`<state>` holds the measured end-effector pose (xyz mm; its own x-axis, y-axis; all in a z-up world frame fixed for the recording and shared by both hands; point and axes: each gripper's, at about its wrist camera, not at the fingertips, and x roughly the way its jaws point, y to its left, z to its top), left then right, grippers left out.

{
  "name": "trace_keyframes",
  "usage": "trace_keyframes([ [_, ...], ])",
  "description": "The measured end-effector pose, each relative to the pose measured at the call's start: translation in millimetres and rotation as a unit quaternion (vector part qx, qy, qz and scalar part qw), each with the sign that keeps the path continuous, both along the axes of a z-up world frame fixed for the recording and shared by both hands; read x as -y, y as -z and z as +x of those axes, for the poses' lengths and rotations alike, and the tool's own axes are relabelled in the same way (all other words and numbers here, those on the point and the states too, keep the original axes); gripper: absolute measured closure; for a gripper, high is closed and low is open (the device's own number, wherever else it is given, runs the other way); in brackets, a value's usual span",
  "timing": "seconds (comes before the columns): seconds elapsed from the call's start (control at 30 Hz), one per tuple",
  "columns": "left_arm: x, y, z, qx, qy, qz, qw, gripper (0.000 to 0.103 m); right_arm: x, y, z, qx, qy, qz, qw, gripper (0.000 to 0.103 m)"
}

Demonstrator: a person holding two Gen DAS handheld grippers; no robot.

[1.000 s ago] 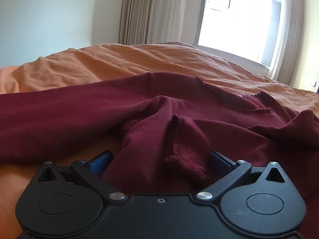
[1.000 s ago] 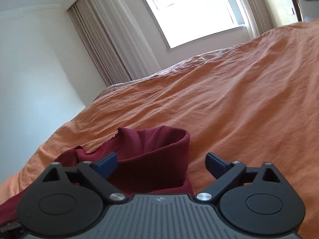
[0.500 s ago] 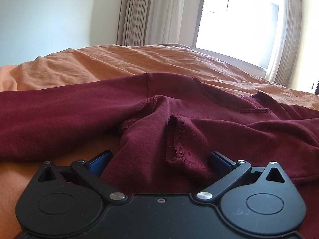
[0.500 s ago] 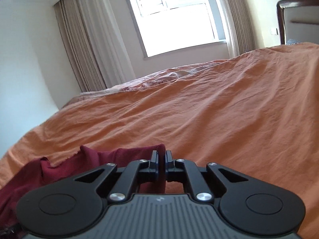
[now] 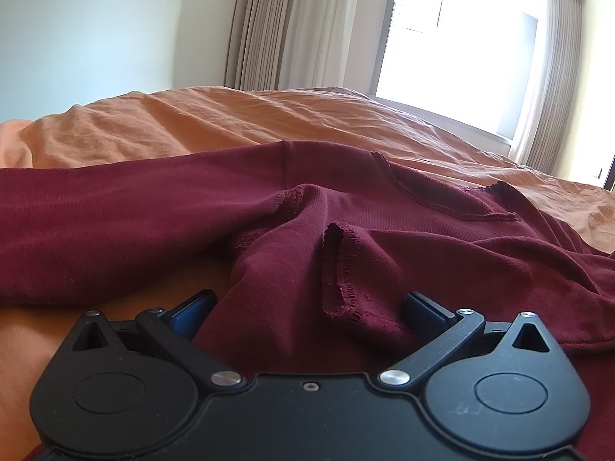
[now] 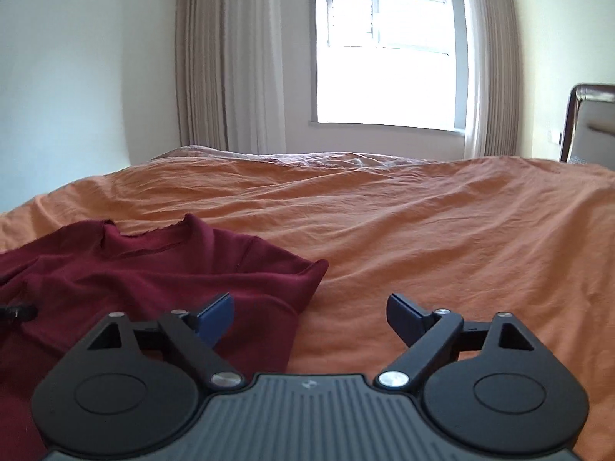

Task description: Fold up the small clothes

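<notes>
With the right gripper (image 6: 309, 313) jaws opening on nothing, regrasp the maroon shirt (image 6: 161, 269) at ten o'clock while the left gripper (image 5: 307, 307), wide-open jaws straddling cloth, keeps it flat on the bed (image 6: 423, 230).

The sweatshirt (image 5: 153, 223) lay on the bedspread (image 6: 423, 223), left of the right gripper (image 6: 309, 317). The window (image 6: 388, 57) stood behind the bed, between curtains (image 6: 230, 61).

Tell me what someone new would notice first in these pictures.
A rumpled maroon garment sprawls on the orange bedspread, bunched between the open left gripper's blue fingers. The right gripper is opening, nothing pinched, at the garment's right edge. Behind the bed glares a bright window.
</notes>
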<state>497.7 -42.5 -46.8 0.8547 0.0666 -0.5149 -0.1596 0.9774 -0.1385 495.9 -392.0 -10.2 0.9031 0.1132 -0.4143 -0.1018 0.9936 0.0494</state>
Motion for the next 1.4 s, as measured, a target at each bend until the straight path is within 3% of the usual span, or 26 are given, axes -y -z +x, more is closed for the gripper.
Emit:
trace_keyframes([
  [0.07,-0.1,-0.2,-0.3,0.0,0.0,0.0,1.0,0.0,-8.6,5.3,-21.9,0.006,-0.014,-0.028,0.999,0.011],
  [0.17,0.3,-0.2,-0.2,0.0,0.0,0.001,1.0,0.0,-32.8,20.2,-41.6,0.004,-0.022,-0.115,0.993,0.012],
  [0.23,0.2,-0.1,-0.1,0.0,0.0,0.001,1.0,0.0,-49.1,27.8,-41.0,0.005,-0.016,-0.169,0.985,0.022],
  [0.3,-0.1,-0.1,-0.3,0.0,0.0,0.0,1.0,0.0,-63.4,33.0,-33.6,0.005,-0.014,-0.202,0.979,0.024],
  [0.37,0.3,-0.2,-0.1,0.0,0.0,0.001,1.0,0.0,-75.5,38.8,-25.8,0.011,-0.015,-0.239,0.971,0.04],
  [0.4,0.2,-0.1,-0.2,0.0,0.0,0.001,1.0,0.0,-81.2,42.1,-22.4,0.012,-0.014,-0.253,0.967,0.07],
  [0.43,0.0,-0.1,-0.1,0.0,0.0,0.001,1.0,0.0,-84.0,42.9,-19.9,0.005,-0.014,-0.253,0.967,0.094],
  [0.53,0.0,-0.2,-0.3,0.0,0.0,0.0,1.0,0.0,-81.3,38.8,-23.4,-0.009,0.003,-0.204,0.979,0.094],
  [0.67,0.0,-0.8,0.1,0.0,0.0,-0.001,1.0,0.0,-73.3,34.5,-39.1,-0.02,0.009,-0.171,0.985,0.095],
  [0.8,-0.6,-0.9,0.0,0.002,0.0,-0.002,1.0,0.0,-72.8,42.6,-44.2,-0.041,0.004,-0.168,0.985,0.095],
  [0.97,-1.5,-0.6,-0.2,0.003,0.001,-0.004,1.0,0.0,-71.4,46.9,-41.8,-0.047,0.01,-0.158,0.986,0.091],
  [1.0,-1.7,-0.5,0.0,0.003,0.001,-0.004,1.0,0.0,-68.6,47.0,-42.7,-0.049,0.011,-0.149,0.988,0.086],
  [1.07,-1.6,-0.4,-0.9,0.003,0.001,-0.004,1.0,0.0,-62.0,44.5,-45.4,-0.05,0.016,-0.129,0.99,0.071],
  [1.13,-1.5,-0.8,-1.3,0.003,0.0,-0.004,1.0,0.0,-56.0,40.3,-50.7,-0.045,0.018,-0.113,0.992,0.048],
  [1.17,-1.4,-1.5,-2.2,0.003,-0.001,-0.004,1.0,0.0,-53.6,37.7,-53.5,-0.042,0.017,-0.107,0.993,0.045],
  [1.3,-7.9,-11.8,-5.4,-0.015,0.01,-0.021,0.9996,0.0,-49.5,29.2,-68.8,-0.025,0.01,-0.081,0.996,0.011],
  [1.33,-11.1,-15.4,-8.5,-0.021,0.009,-0.029,0.9993,0.0,-50.0,27.1,-73.8,-0.017,0.009,-0.075,0.997,0.005],
  [1.4,-17.7,-22.3,-18.4,-0.023,0.003,-0.043,0.9988,0.0,-52.2,23.1,-83.1,-0.003,0.009,-0.067,0.998,0.0],
])
